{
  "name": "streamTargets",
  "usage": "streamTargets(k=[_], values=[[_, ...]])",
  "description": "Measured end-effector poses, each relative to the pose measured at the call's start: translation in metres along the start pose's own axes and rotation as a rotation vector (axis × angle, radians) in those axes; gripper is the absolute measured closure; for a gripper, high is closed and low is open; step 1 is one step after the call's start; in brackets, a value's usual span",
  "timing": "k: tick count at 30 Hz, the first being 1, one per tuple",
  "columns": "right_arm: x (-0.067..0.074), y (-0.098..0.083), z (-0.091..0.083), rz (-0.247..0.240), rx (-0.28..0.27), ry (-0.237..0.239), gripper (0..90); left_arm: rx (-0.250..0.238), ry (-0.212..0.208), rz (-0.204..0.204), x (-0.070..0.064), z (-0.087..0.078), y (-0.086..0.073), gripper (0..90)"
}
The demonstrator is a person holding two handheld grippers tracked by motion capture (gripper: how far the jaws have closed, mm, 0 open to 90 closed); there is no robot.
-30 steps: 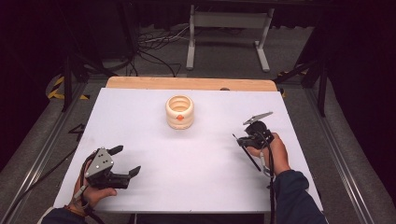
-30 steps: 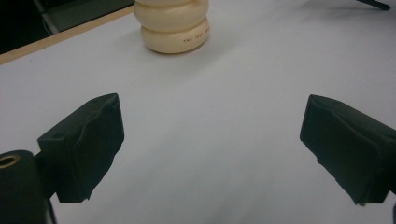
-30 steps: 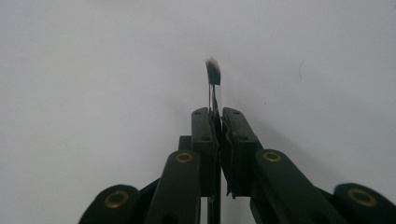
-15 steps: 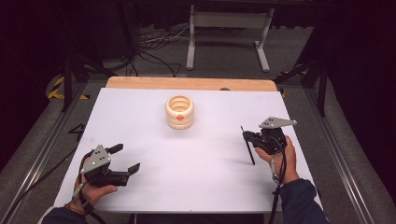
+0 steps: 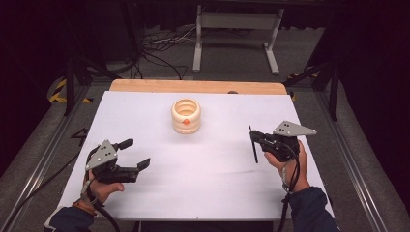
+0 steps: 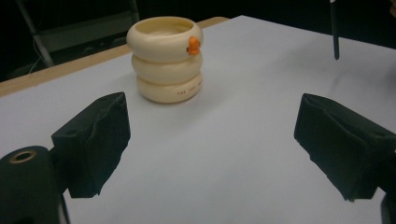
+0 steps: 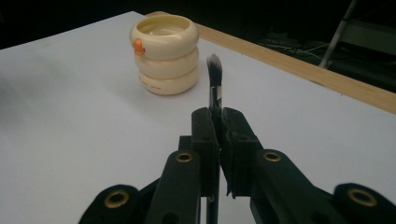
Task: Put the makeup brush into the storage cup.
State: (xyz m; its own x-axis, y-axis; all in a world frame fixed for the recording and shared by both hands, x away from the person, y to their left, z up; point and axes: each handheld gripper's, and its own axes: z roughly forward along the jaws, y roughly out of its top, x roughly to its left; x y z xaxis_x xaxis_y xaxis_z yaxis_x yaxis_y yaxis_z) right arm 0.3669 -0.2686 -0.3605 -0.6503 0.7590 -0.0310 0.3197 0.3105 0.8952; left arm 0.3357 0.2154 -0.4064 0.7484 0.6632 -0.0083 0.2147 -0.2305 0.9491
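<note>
**So, brush clamped in one hand, other hand free**

Right now my right gripper (image 5: pixel 255 141) has its jaws pinched tight on a thin black brush (image 7: pixel 214 77). In the right gripper view the handle runs up between the two black pads, a short silver ferrule sits above them, and the dark bristle tip points up with pale ends. From the high view the brush (image 5: pixel 253 145) reads as a slim dark stick standing roughly upright at the front of that gripper, over the right part of the white table (image 5: pixel 217 188).

My left gripper (image 5: pixel 137 154) is over the near left part of the table. Its jaws stand wide apart, though they've just been easing a little closer, and there's nothing between them. In the left gripper view both pads sit at the sides with bare table between, and the lower end of the brush (image 6: pixel 335 44) hangs down at the top right.

The cream ringed holder (image 5: pixel 186 116) stands upright toward the far middle of the table, well apart from both grippers. It looks like three stacked rings, open at the top, with a small orange knob (image 6: pixel 193 45) on the upper ring. A wooden edge strip (image 5: pixel 145 86) runs along the far side of the table.
</note>
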Motion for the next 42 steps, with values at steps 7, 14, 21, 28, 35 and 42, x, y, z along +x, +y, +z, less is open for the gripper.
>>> streamTargets(k=[7, 14, 21, 28, 35, 42], values=[[0.008, 0.006, -0.001, -0.015, -0.062, 0.018, 84.7, -0.025, -0.079, 0.033, -0.015, 0.034, 0.030, 13.8], [0.017, 0.012, 0.001, -0.017, -0.111, 0.045, 84.7, -0.012, -0.142, 0.061, -0.031, 0.062, 0.042, 15.6], [0.037, 0.021, 0.007, -0.054, -0.164, 0.092, 84.7, -0.015, -0.232, 0.088, -0.052, 0.094, 0.057, 18.1], [0.056, 0.025, 0.017, -0.072, -0.203, 0.145, 84.7, 0.008, -0.305, 0.114, -0.079, 0.124, 0.066, 25.7], [0.073, 0.025, 0.028, -0.087, -0.221, 0.182, 84.7, 0.002, -0.361, 0.059, -0.082, 0.136, 0.062, 38.1], [0.084, 0.024, 0.034, -0.103, -0.242, 0.195, 84.7, -0.006, -0.382, 0.034, -0.083, 0.138, 0.060, 49.5]])
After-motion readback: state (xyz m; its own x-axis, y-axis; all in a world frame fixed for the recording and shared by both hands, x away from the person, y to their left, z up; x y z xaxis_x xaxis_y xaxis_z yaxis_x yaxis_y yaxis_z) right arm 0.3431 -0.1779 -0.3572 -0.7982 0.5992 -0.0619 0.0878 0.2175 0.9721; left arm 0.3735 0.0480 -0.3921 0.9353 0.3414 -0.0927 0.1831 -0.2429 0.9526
